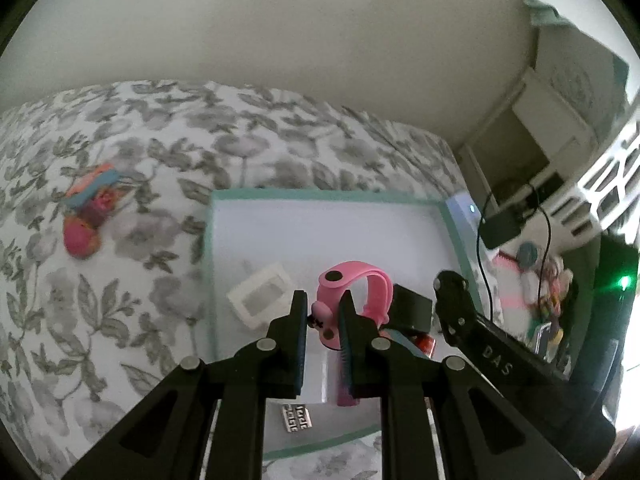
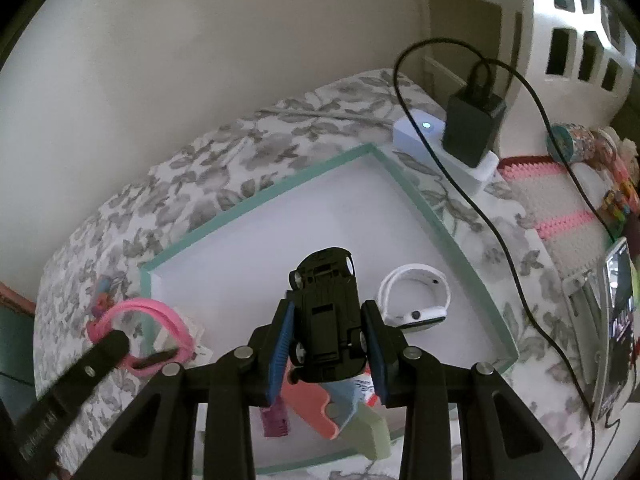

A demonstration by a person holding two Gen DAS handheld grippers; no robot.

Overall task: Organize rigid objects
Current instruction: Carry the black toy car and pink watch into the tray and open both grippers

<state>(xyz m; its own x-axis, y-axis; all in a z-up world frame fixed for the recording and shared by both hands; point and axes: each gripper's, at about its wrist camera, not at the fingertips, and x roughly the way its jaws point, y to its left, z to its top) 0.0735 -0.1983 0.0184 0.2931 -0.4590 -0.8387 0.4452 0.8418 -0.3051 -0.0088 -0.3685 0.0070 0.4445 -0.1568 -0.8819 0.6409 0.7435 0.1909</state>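
My left gripper (image 1: 323, 304) is shut on a pink watch band (image 1: 356, 292), held above the white tray with a teal rim (image 1: 320, 194). In the right wrist view the pink band (image 2: 160, 312) hangs at the tray's left edge, in the left gripper (image 2: 140, 350). My right gripper (image 2: 328, 312) is shut on a black toy car (image 2: 326, 308), underside up, over the tray (image 2: 256, 200). The left wrist view shows the car (image 1: 412, 306) to the right of the band. A white watch (image 2: 416, 298) lies in the tray, right of the car.
In the tray lie a white rectangular frame (image 1: 262, 294), a small patterned tile (image 1: 297, 418), a pink comb (image 2: 276, 420) and coloured flat pieces (image 2: 332, 408). A colourful toy (image 1: 90, 212) lies on the floral cloth. A black charger (image 2: 474, 128) with its cable and a phone (image 2: 618, 320) stand right.
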